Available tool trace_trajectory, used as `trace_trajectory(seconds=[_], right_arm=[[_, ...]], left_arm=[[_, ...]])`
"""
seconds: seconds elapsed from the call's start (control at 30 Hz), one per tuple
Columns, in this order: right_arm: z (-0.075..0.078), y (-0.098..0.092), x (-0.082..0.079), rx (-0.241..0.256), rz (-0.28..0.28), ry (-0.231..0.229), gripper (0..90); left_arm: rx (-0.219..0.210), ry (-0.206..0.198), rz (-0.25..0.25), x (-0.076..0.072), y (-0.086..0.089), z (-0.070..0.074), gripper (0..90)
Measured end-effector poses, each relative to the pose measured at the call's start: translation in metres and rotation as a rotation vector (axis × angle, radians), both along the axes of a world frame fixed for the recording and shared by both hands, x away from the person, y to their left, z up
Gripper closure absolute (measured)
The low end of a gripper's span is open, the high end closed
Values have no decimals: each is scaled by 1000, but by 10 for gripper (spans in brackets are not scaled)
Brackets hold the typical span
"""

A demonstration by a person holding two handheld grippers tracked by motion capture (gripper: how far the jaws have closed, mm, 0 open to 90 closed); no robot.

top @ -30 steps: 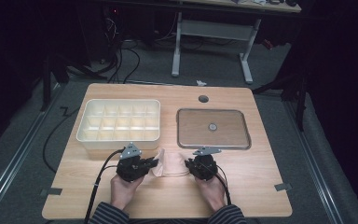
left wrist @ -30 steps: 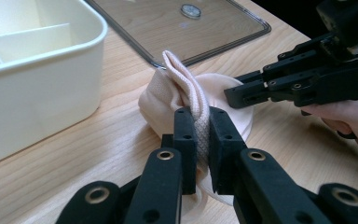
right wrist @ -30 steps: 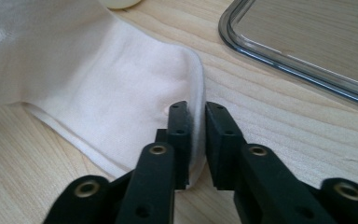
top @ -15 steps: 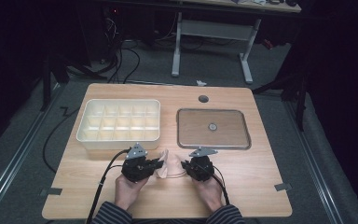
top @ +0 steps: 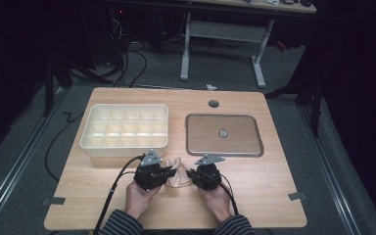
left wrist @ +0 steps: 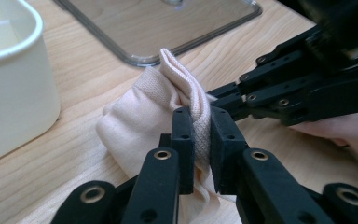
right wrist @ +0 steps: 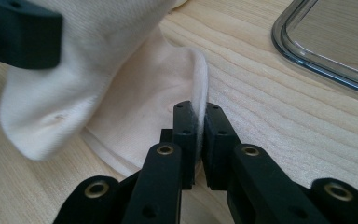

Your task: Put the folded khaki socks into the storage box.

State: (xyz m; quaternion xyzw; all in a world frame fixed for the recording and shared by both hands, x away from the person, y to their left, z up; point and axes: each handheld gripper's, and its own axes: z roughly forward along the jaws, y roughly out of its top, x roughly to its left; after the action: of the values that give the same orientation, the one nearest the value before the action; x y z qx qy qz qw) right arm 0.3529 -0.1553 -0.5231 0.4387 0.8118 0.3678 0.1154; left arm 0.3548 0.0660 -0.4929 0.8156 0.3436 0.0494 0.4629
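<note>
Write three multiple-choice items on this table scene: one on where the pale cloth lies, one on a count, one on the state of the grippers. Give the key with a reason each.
1. Where does the pale cloth lie?
A. In the divided bin
B. On the table between the two grippers
C. On the clear tray

2. How many grippers touch the cloth?
A. None
B. One
C. Two

3. How do the left gripper's jaws stand?
A. Shut on a cloth fold
B. Wide open
C. Shut on the tray rim

Key: 1 B, the cloth sits on the wood in front of the divided bin and clear tray. 2 C, the left gripper and right gripper each pinch it. 3 A, a ribbed fold runs between its jaws.
</note>
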Motion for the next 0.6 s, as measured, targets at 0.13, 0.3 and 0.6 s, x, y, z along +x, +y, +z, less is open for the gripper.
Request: trace_trajectory(seconds=[0.13,0.3,0.6], right_arm=[[0,0,0,2,3,1,849],[0,0,0,1,2,2,848],[-1,1,1,1,5,4,848]], left_arm=[[25,7,3,1,-4,-4,806],[43,21,0,3,-8,-8,827],[55,21,4,4,-13,-14,818]])
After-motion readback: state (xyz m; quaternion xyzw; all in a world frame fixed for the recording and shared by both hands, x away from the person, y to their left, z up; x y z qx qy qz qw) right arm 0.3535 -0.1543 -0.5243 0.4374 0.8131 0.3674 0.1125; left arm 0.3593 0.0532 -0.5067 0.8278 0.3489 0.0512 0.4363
